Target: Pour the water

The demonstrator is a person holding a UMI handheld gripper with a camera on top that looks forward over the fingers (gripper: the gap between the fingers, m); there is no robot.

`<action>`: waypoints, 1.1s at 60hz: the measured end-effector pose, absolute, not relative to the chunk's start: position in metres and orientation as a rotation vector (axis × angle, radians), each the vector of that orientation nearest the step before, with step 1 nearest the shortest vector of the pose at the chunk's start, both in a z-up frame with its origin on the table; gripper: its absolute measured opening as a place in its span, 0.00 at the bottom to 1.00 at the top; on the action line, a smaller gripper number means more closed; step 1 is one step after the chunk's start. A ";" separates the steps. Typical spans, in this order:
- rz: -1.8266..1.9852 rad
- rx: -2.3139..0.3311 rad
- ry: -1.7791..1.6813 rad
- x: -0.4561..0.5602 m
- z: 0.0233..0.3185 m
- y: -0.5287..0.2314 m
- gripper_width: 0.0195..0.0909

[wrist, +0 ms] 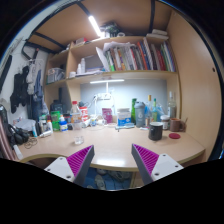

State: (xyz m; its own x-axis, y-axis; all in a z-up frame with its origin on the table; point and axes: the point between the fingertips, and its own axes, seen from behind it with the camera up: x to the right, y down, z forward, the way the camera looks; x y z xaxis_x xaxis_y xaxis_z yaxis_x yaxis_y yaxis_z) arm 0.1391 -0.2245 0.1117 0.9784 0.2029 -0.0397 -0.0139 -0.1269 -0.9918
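Bottles (141,111) stand on the desk (110,150), well beyond the wide-open, empty tongs (112,162).

The gripper (113,163) is just hanging in the air with its two fingers spread wide apart and nothing between them. Both purple pads (78,158) face inward, tips angled a bit toward each other. It's level and pointing straight ahead.

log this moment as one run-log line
stage: approach | hand-held gripper: open, empty, over desk edge | bottles: far side of desk, untouched | dark cup: ahead, right of fingers | pour: not begun
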 end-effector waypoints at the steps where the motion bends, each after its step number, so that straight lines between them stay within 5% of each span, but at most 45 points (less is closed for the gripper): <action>1: 0.193 -1.691 -0.146 0.135 0.111 -0.223 0.89; 36: 0.284 -1.614 -0.360 -0.090 0.112 -0.070 0.92; 66: 0.224 -1.655 -0.263 -0.131 0.103 0.056 0.91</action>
State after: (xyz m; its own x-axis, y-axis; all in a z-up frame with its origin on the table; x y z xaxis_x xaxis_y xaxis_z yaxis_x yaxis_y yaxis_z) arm -0.1310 0.0564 0.1034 0.9534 0.3017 0.0092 0.0389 -0.0925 -0.9950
